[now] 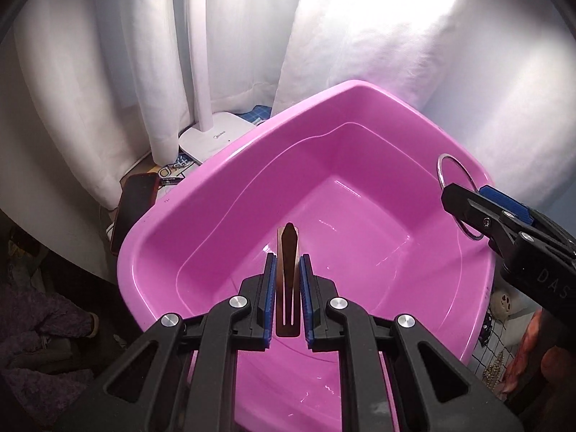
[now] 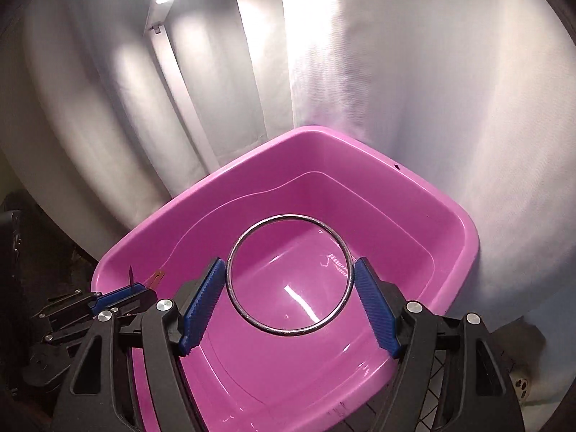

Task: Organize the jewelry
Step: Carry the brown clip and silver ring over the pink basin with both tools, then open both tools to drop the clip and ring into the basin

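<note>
A pink plastic basin (image 1: 201, 216) fills both views (image 2: 450, 223). My left gripper (image 1: 287, 266) is shut on a bronze hair clip (image 1: 288, 280) and holds it above the basin's near side. My right gripper (image 2: 289, 270) is shut on a silver bangle (image 2: 288, 329), its blue pads against the ring's two sides, held over the basin's inside. The bangle (image 1: 443, 172) and right gripper (image 1: 468, 201) also show at the right in the left wrist view. The left gripper (image 2: 136, 288) with the clip (image 2: 157, 276) shows at the left in the right wrist view.
White curtains (image 1: 126, 72) hang close behind the basin. A white lamp base (image 1: 212, 136) and a dark phone (image 1: 133, 201) lie behind its left side. A checked cloth with a gold chain (image 1: 495, 367) lies at the right.
</note>
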`<state>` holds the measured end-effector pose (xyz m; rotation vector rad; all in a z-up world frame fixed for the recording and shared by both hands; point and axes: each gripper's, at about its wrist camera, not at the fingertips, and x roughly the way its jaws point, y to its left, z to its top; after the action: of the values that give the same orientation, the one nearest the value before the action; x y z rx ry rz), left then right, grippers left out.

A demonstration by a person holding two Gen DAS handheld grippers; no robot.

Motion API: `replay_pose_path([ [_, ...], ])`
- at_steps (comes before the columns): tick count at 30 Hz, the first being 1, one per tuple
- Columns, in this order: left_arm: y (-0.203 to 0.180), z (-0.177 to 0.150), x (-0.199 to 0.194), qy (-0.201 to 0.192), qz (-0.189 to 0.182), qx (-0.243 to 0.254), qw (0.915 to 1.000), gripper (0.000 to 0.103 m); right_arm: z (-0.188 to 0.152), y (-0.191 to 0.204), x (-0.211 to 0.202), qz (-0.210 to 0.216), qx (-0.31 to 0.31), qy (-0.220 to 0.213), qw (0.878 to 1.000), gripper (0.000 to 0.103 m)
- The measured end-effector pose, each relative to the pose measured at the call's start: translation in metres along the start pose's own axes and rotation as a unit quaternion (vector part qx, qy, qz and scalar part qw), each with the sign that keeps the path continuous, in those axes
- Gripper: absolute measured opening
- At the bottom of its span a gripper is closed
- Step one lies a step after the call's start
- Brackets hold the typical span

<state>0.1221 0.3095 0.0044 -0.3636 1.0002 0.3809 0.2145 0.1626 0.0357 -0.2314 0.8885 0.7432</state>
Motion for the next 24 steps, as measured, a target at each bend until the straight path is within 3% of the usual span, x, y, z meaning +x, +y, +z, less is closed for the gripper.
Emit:
replay_pose_path([
  [5, 0.004, 0.008, 0.031, 0.065, 0.0, -0.004, 0.9979, 0.013, 0.012, -0.007, 0.037, -0.005, 0.006, 0.081, 0.997, 0.071],
  [10, 0.006, 0.015, 0.048, 0.1, 0.006, -0.018, 0.9948, 0.013, 0.015, -0.015, 0.062, -0.014, 0.015, 0.147, 0.989, 0.071],
  [22, 0.005, 0.016, 0.069, 0.144, 0.021, -0.02, 0.9891, 0.014, 0.02, -0.013, 0.094, -0.026, 0.002, 0.182, 0.983, 0.071],
  [23, 0.006, 0.015, 0.069, 0.145, 0.023, -0.021, 0.9889, 0.017, 0.019, -0.013, 0.096, -0.026, 0.001, 0.185, 0.982, 0.071],
  [24, 0.006, 0.015, 0.069, 0.146, 0.025, -0.021, 0.9888, 0.028, 0.018, -0.013, 0.096, -0.027, 0.0, 0.188, 0.982, 0.071],
])
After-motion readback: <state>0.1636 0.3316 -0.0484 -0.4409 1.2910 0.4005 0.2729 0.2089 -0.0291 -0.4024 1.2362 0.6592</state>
